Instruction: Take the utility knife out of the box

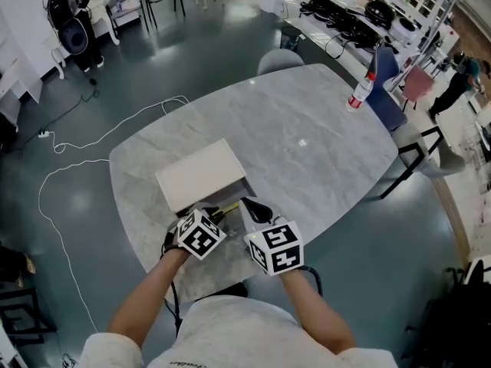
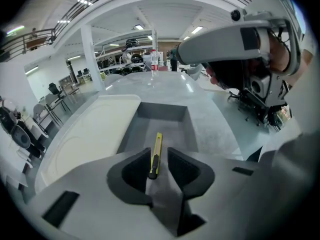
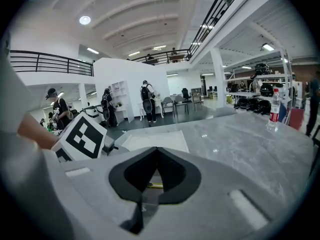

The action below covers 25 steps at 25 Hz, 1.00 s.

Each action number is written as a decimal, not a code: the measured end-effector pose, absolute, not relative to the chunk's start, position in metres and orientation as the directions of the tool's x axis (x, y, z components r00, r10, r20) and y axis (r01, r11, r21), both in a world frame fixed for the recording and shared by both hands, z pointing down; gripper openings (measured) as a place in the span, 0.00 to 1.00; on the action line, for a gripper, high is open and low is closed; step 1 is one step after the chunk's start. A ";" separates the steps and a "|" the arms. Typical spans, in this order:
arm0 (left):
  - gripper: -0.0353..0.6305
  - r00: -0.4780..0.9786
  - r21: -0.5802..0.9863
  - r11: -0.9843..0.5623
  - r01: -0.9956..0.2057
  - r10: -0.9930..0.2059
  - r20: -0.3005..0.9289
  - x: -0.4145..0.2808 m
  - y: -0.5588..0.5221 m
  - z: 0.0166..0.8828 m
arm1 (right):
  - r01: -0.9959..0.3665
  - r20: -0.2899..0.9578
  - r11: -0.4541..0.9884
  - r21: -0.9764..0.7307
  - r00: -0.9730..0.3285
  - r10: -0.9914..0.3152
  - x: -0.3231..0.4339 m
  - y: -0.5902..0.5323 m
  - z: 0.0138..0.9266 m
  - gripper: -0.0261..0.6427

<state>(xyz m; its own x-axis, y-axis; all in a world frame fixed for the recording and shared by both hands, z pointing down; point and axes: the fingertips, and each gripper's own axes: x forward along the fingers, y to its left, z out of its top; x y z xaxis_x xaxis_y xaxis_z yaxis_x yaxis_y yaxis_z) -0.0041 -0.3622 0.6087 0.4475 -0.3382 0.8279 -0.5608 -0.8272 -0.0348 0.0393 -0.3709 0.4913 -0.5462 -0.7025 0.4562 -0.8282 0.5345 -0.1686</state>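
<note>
One open box (image 2: 162, 112), yellow utility knife (image 2: 156, 154) inside

No legible text, number or brand appears. The marker cube (image 1: 201, 234) of the left gripper (image 2: 156, 157) and that of the right gripper (image 3: 156, 151) carry black-and-white square patterns without characters. The bottle (image 1: 360, 92), far ahead of the right gripper, bears a red label whose print is too small to read.
</note>
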 end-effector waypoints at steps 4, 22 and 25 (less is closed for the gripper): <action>0.20 0.431 -0.023 -0.841 -0.541 -0.300 0.851 -0.005 -0.366 0.621 | -0.828 0.468 0.534 -0.173 -0.546 -0.695 0.037 -0.379 0.498 0.05; 0.24 0.378 0.025 -0.857 -0.515 -0.200 0.904 -0.004 -0.377 0.652 | -0.840 0.504 0.510 -0.186 -0.527 -0.684 0.035 -0.400 0.511 0.05; 0.21 0.383 0.033 -0.858 -0.512 -0.194 0.903 -0.002 -0.378 0.651 | -0.839 0.510 0.510 -0.189 -0.528 -0.679 0.033 -0.402 0.513 0.05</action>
